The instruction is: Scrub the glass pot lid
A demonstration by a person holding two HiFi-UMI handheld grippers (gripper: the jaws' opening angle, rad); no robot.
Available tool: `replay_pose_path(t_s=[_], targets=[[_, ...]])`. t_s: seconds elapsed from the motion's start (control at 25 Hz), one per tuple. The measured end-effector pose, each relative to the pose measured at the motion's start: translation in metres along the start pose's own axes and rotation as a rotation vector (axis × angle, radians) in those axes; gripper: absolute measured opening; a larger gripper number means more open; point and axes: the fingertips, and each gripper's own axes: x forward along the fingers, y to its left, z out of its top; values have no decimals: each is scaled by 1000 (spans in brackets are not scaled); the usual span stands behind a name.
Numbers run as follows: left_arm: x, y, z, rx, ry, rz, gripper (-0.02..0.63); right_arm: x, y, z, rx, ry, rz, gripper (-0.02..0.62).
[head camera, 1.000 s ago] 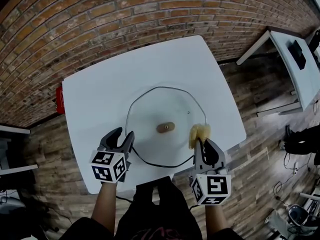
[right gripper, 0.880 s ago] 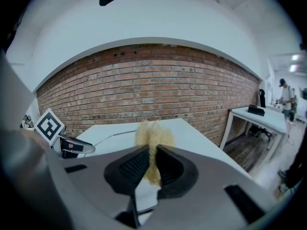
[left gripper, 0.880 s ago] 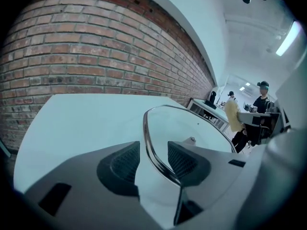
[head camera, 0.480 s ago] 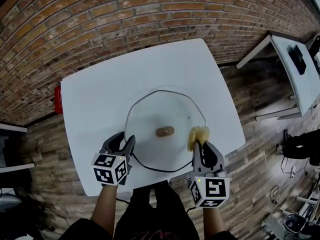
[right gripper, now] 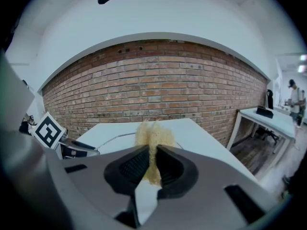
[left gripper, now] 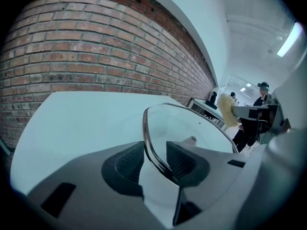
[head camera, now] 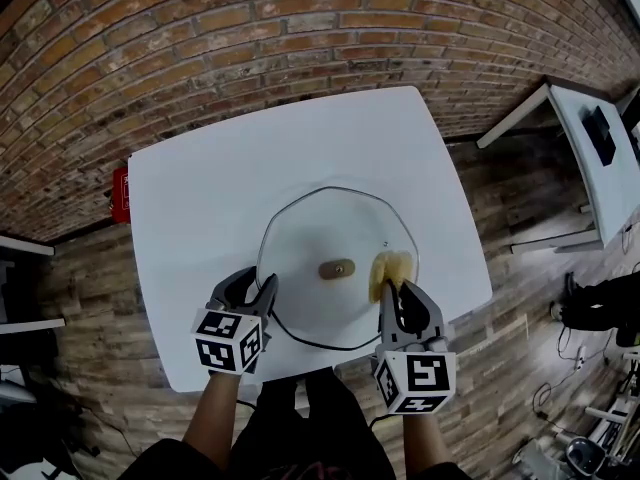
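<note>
Closing round the near rim of the glass pot lid [head camera: 320,233], flat on the bench [head camera: 200,198], the left tool [head camera: 248,288], jaws wide and not yet touching, should clamp squarely before the right tool [head camera: 396,292], pinching the yellow sponge [head camera: 390,267], presses down.

A white surface [head camera: 200,198] carries a clear glass lid [head camera: 300,243] with a thin dark rim and a brown knob [head camera: 336,268]. On the lid is a pale yellow sponge [head camera: 388,268]. The left claw [head camera: 250,286] and right claw [head camera: 400,293] are grey with black ribbed pads; each bears a white cube [head camera: 228,340] patterned with black square markers. The wall [head camera: 300,28] is red-brown brick with pale mortar lines. The floor [head camera: 520,218] is brown wood planks. A small red box [head camera: 120,194] sits at the surface's edge.
</note>
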Motion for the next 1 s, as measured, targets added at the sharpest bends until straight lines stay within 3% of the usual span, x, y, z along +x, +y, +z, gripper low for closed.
replay_pose_path(t_s=[0.56,0.84,1.0], targets=[[-1,0,1,-30,-16,-11,150,80,124,9,-64,115,318,52],[-1,3,0,-29,-17,-8,150,108,153,-7,-97,186,389,52],[-2,3,-1,-26,-12,0,150,116,153,-19,-126,239,387,52]])
